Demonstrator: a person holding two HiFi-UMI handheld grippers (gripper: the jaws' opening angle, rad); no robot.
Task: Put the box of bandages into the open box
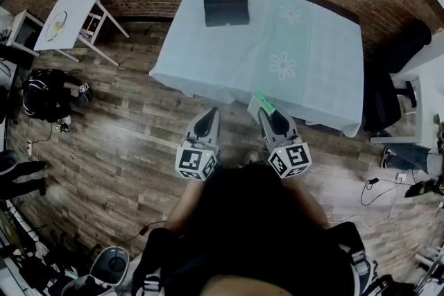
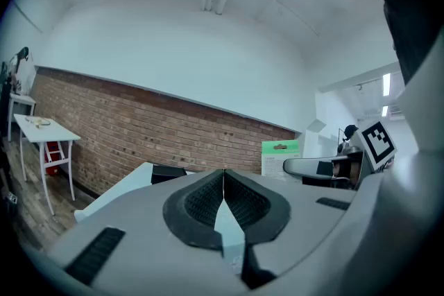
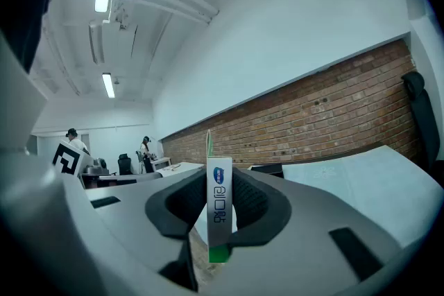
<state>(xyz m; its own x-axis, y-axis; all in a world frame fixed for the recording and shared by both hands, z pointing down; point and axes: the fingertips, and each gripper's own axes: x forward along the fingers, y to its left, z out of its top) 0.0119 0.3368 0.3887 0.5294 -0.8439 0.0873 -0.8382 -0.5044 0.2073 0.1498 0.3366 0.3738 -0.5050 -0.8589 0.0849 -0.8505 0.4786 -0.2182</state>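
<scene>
Dark-clad shoulders of the person (image 1: 257, 218) fill the bottom of the head view. Both the left gripper (image 1: 207, 118) and the right gripper (image 1: 269, 114) are held out over the wooden floor (image 1: 125, 149), short of the bench (image 1: 326, 66). The box of bandages (image 1: 262, 103) sticks up from the right gripper. The open box (image 1: 226, 5) sits near the bench's far edge, well apart, so the reach looks long and the carton could clip the rim on arrival.

From the left gripper view, the left gripper (image 2: 223, 180) is clenched on nothing.

From the right gripper view, the right gripper (image 3: 219, 184) is grasping the box of bandages (image 3: 218, 208) edge-on. So thin a carton will likely pivot or slide during a quick swing, and a harder squeeze could buckle it.
</scene>
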